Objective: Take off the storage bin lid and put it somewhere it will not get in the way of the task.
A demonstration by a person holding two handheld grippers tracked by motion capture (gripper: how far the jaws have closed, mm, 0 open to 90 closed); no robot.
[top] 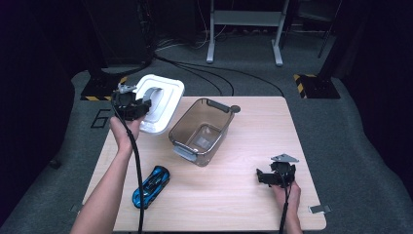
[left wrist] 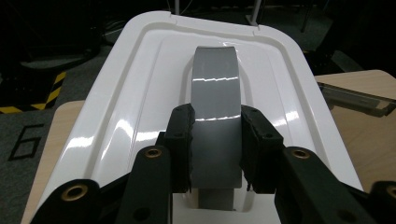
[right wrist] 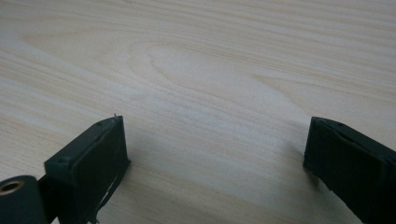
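the left gripper (top: pixel 139 105) is clamping the grey handle (left wrist: pixel 216 107) of a white container lid (top: pixel 160 105), one black jaw pressing on each side of the handle. the lid is hanging tilted in the air, just beyond the far-left side of the clear brown storage container (top: pixel 202 130), with its far edge reaching out past the table (top: pixel 253 200) corner. in the left gripper view the handle is running straight up between the jaws, and the white lid (left wrist: pixel 140 93) is spreading out on both sides of it, glossy under the light.

the container itself is sitting open on the wooden table, near its middle, with a grey latch showing at each end. a blue toy car (top: pixel 151 186) is lying on the table, near the container's front-left side, close to the person's left forearm.

the right gripper (top: pixel 271 176) is resting low over the table, well to the front right of the container, with its jaws standing wide apart and bare wood (right wrist: pixel 210 93) between them.
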